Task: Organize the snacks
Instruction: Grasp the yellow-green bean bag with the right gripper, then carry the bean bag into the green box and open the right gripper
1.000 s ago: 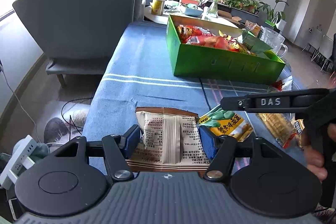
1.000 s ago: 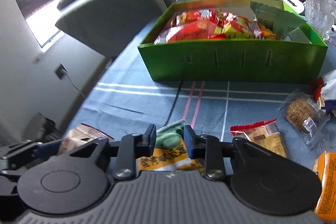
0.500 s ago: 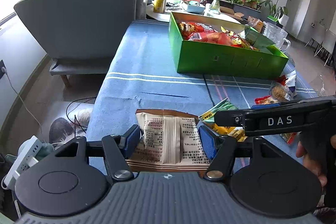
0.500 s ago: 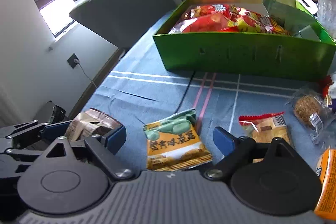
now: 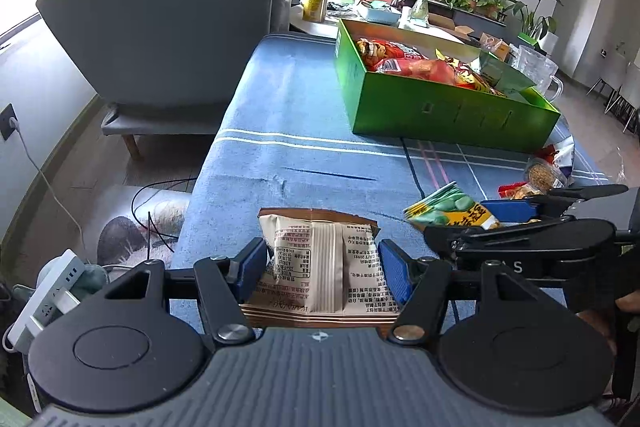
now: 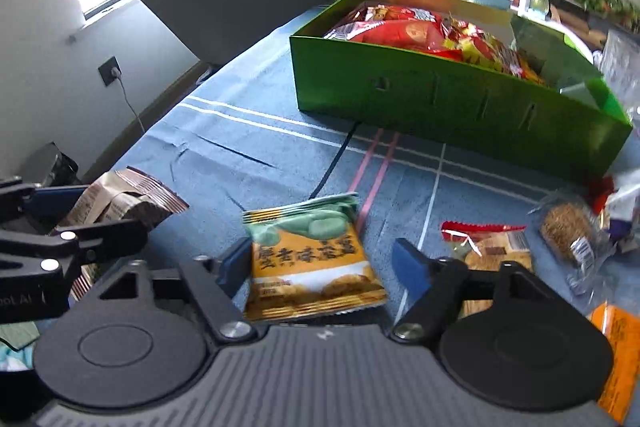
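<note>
My left gripper [image 5: 322,271] is shut on a beige and brown snack packet [image 5: 320,259], its blue pads pressing both sides just above the blue cloth. That packet [image 6: 120,203] shows at the left of the right wrist view. My right gripper [image 6: 324,267] stands open around a green and orange snack packet [image 6: 312,259] that lies flat on the cloth, with its right pad clear of the packet. In the left wrist view that packet [image 5: 448,211] lies by the right gripper's blue pad [image 5: 508,209]. The green box [image 6: 440,99], holding red snack bags, sits farther back.
Loose snacks lie to the right: a red-edged cracker packet [image 6: 496,247], a round grain cake in clear wrap [image 6: 568,235] and an orange packet [image 6: 616,339]. A grey armchair [image 5: 160,27] stands left of the table. A glass jug [image 5: 536,67] is behind the box.
The right gripper's jaws have spread wide from a narrow grip on the green and orange packet, which now lies flat between them. The left gripper keeps its hold.
</note>
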Demonstrator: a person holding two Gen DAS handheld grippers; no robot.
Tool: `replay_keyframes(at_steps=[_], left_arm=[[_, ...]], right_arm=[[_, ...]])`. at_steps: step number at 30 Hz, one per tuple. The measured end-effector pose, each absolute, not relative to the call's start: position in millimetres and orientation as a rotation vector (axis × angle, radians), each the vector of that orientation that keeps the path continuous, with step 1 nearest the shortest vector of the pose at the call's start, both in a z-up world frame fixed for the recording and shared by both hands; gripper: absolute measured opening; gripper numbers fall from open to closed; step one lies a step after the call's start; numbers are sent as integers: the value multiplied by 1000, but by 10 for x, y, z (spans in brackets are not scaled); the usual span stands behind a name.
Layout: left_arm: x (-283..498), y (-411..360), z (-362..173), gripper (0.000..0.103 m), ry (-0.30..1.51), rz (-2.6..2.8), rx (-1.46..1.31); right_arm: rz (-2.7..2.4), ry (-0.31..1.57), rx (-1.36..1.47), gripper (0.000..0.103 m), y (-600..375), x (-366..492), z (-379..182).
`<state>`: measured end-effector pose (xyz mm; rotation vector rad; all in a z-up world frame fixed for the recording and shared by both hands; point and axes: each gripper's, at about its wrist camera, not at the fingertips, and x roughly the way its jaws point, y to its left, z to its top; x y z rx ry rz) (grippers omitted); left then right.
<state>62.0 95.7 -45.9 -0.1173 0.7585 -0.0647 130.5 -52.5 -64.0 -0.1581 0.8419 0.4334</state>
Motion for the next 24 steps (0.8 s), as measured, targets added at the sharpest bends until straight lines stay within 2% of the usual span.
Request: replay_keyframes(at_steps=[16,24], left_arm=[[619,948,-428,59,737,-71,-135],[730,828,-216,59,671,-112,-130]], right_arm=[[412,810,-101,88,-587,1254,-500],[446,742,3,88,-745,1239,-201]])
